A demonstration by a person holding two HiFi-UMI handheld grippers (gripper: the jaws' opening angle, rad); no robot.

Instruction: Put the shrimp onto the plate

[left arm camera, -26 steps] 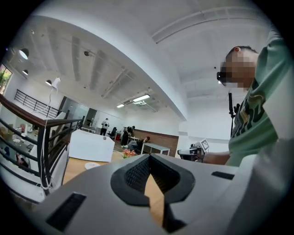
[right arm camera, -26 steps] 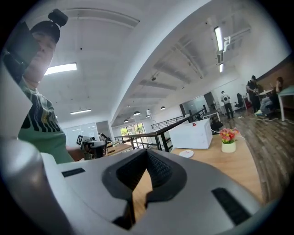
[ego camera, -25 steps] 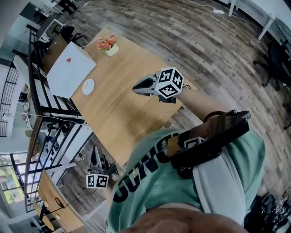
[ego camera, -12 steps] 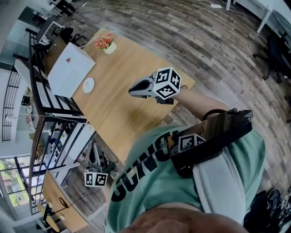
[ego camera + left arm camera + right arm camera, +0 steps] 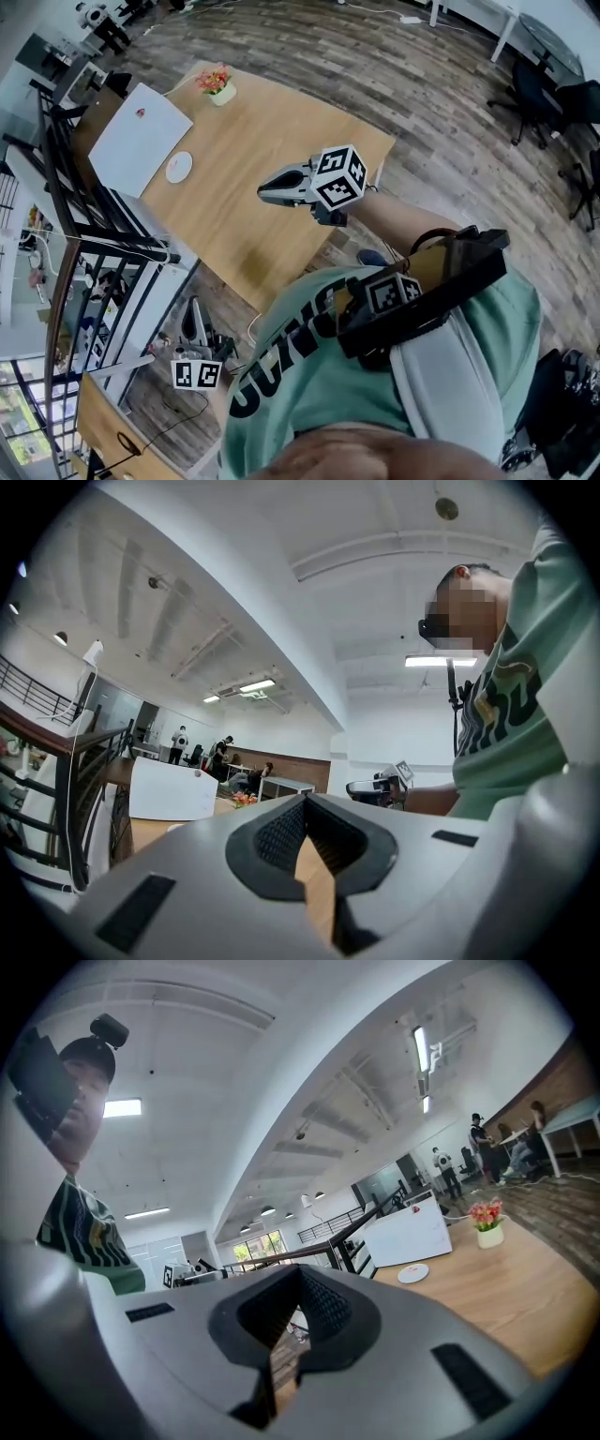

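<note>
Hovering shut and empty over the counter (image 5: 246, 141), the right tongs (image 5: 264, 190) were nearer the plate (image 5: 179, 167), which lay up-left of their tips, while the left tongs (image 5: 306, 822), also shut, hung off the near edge, no shrimp in sight.

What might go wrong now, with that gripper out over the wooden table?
No shrimp shows anywhere, and the right gripper is shut and empty, so the task may stall. The small round white plate lies right beside the white laptop; a reach there might knock it.
</note>
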